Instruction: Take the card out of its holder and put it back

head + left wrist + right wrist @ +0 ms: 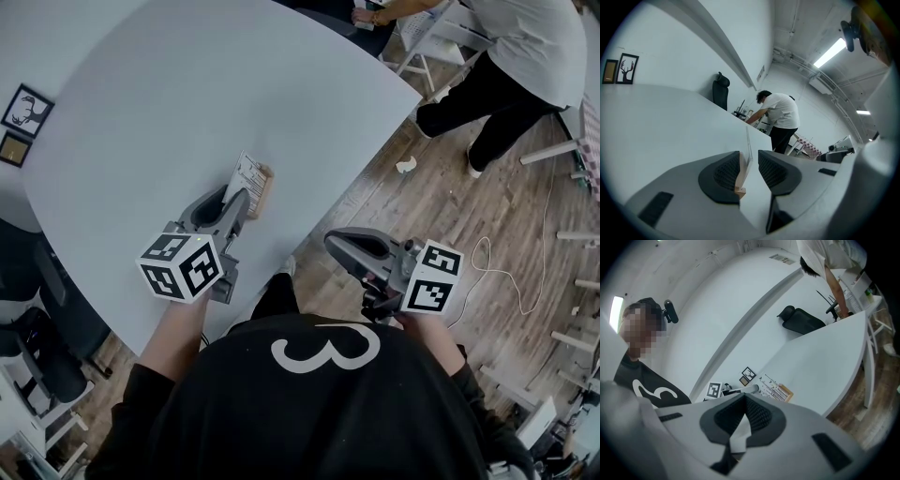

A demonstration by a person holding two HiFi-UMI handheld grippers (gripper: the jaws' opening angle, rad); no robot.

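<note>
A white printed card (248, 176) stands upright in a small wooden holder (262, 192) near the front edge of the white table (187, 94). My left gripper (234, 197) reaches onto it from the near side. In the left gripper view the card (747, 145) runs edge-on between the two pads with a gap on each side, and the holder (739, 185) lies by the left pad; the left gripper (749, 161) is open. My right gripper (330, 242) hangs off the table over the wooden floor, and in its own view the right gripper (744, 397) is shut and empty.
Two small framed pictures (25, 110) lie at the table's far left. Another person (525, 56) stands bent over a desk beyond the table's right side. A black office chair (37, 347) sits at the left, and a thin cable (506, 272) trails on the floor.
</note>
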